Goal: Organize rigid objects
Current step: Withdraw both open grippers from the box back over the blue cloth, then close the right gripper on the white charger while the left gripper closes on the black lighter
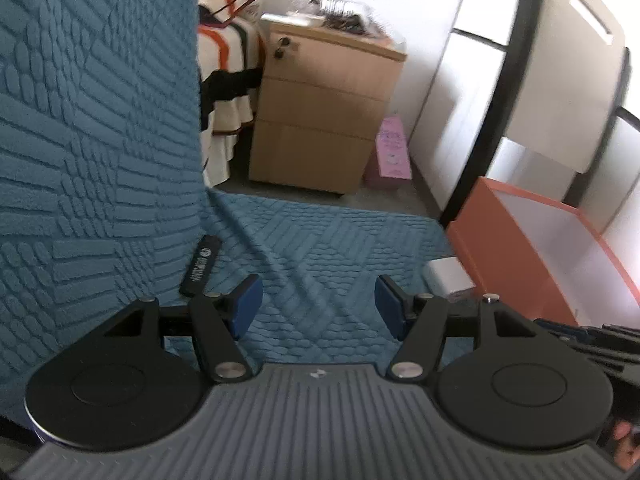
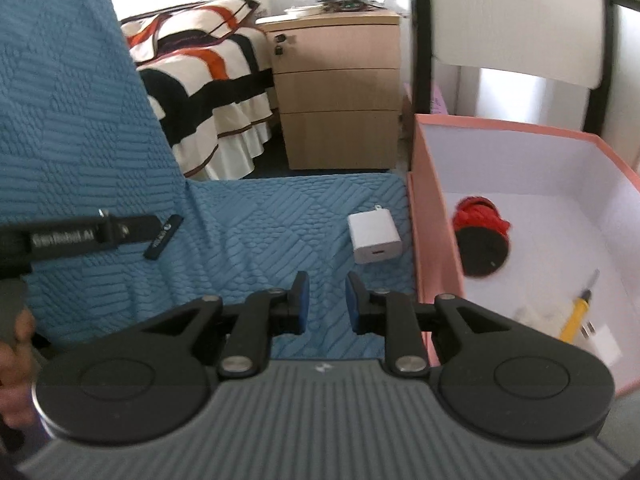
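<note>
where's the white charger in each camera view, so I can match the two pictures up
Left wrist: the charger lies at right of centre on the blue cover, partly hidden behind the gripper's right finger, beside the pink box.
Right wrist: the charger is in full view just above the gripper, left of the box.
Shared landmark: the wooden drawer unit behind.

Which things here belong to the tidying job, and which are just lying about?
Job:
- white charger, on the blue cover
- black stick, on the cover
- pink box
- red spool, in the box
- yellow tool, in the box
- left claw, empty
- right claw, empty

Lying about:
- wooden drawer unit
- striped bedding
- pink carton
</note>
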`<state>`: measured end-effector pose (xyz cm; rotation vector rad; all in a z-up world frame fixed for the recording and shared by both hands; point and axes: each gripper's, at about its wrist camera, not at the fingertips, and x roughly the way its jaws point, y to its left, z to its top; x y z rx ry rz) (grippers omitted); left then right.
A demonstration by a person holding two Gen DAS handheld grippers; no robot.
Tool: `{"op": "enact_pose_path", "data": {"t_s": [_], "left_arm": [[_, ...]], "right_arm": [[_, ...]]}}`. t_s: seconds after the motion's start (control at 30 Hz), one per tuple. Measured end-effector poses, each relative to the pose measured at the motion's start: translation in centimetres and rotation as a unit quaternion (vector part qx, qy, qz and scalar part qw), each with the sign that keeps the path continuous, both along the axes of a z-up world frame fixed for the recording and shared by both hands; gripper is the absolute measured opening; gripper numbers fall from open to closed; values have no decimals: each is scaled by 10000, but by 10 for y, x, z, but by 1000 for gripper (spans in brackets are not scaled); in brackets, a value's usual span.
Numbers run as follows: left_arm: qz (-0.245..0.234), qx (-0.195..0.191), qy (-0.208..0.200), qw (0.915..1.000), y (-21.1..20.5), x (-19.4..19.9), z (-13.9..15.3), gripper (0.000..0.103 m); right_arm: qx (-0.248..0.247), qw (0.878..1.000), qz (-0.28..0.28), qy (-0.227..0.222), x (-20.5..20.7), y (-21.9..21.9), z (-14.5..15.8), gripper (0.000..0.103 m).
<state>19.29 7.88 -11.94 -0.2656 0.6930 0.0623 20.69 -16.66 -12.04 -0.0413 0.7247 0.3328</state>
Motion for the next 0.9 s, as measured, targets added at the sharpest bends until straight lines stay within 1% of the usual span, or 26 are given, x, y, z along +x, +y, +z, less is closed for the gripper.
{"op": "enact_pose_path", "data": {"t_s": [0.07, 0.13, 0.2, 0.3, 0.33, 0.4, 0.47, 0.6, 0.63, 0.77, 0.87, 0.9], "left_arm": [[59, 68, 145, 9999, 7, 8, -6, 68], [103, 280, 349, 9989, 13, 18, -13, 68], [87, 466, 498, 9976, 21, 30, -21, 68], [206, 611, 754, 9951, 36, 53, -34, 68], [249, 663, 815, 9942, 40, 59, -37, 68], [330, 799, 941, 9918, 47, 71, -44, 68], [381, 854, 1059, 9900, 52, 80, -50, 67], [454, 870, 1207, 9878, 58, 90, -59, 66], [466, 872, 1241, 9873, 59, 91, -61, 66], [540, 834, 1435, 9846, 62, 99, -72, 58], [589, 745, 1491, 9843, 62, 100, -77, 54], [595, 736, 1497, 9842, 61, 99, -78, 54]], "right_arm": [[-161, 9998, 82, -17, 7, 8, -6, 25], [-275, 9995, 172, -53, 13, 16, -11, 31], [-329, 9992, 205, -77, 18, 23, -14, 42], [-219, 9997, 94, 54, 32, 37, -15, 49], [-235, 9996, 123, 38, 35, 42, -16, 51], [-468, 9986, 138, -179, 42, 52, -20, 59], [-855, 9958, 114, -320, 52, 60, -28, 59], [-1410, 9896, 12, -278, 76, 64, -46, 60], [-1498, 9884, -32, -241, 81, 64, -49, 60], [-1784, 9839, -65, -110, 100, 65, -58, 60], [-1833, 9829, -153, 73, 111, 64, -61, 61], [-1863, 9823, -159, 119, 114, 64, -61, 68]]}}
